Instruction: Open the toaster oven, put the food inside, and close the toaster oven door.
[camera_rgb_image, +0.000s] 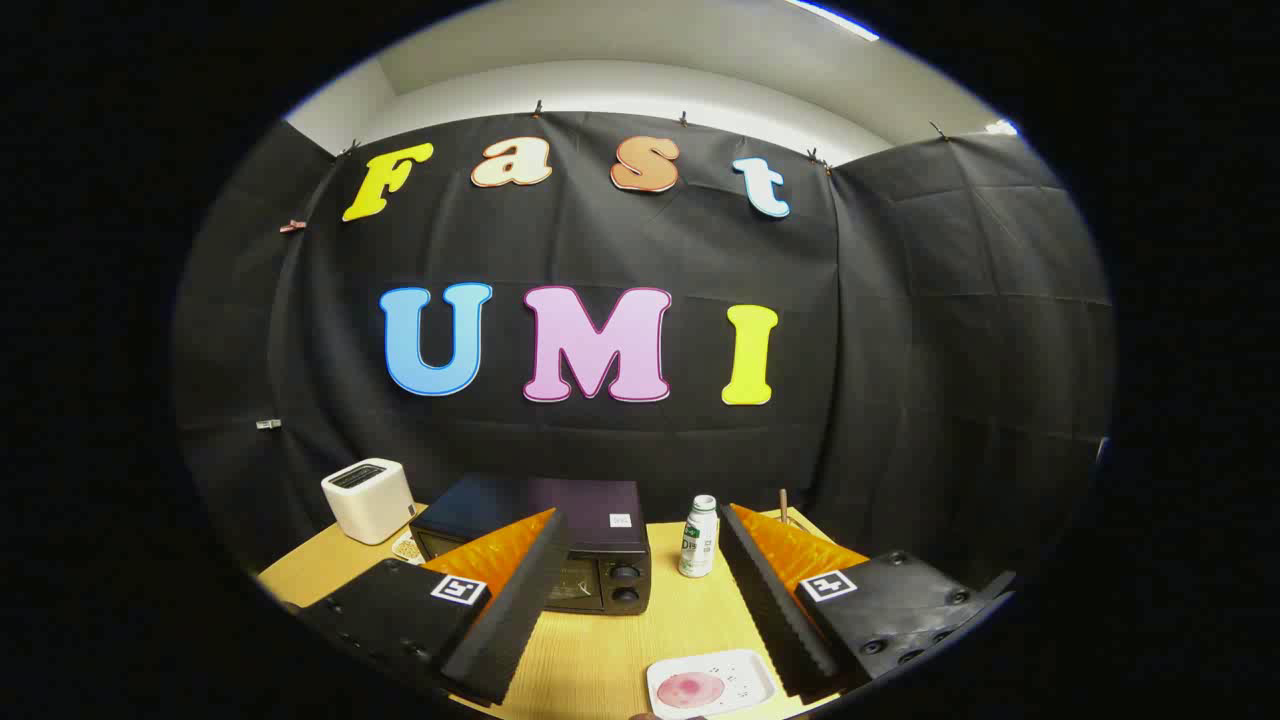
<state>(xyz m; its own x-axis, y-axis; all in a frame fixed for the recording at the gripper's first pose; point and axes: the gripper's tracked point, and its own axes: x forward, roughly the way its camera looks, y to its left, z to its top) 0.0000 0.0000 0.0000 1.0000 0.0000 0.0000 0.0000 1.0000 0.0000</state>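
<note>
Starting wide: gripper (640, 600) open, holding nothing, toaster oven (560, 550) door closed ahead. You drop low, square up, hook the door's top edge, pull down slowly.

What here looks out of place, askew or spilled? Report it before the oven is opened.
Nothing stands out. The toaster oven sits level on the table, door shut. The bottle stands upright beside it. The tray lies flat between the fingers of the open gripper.
</note>
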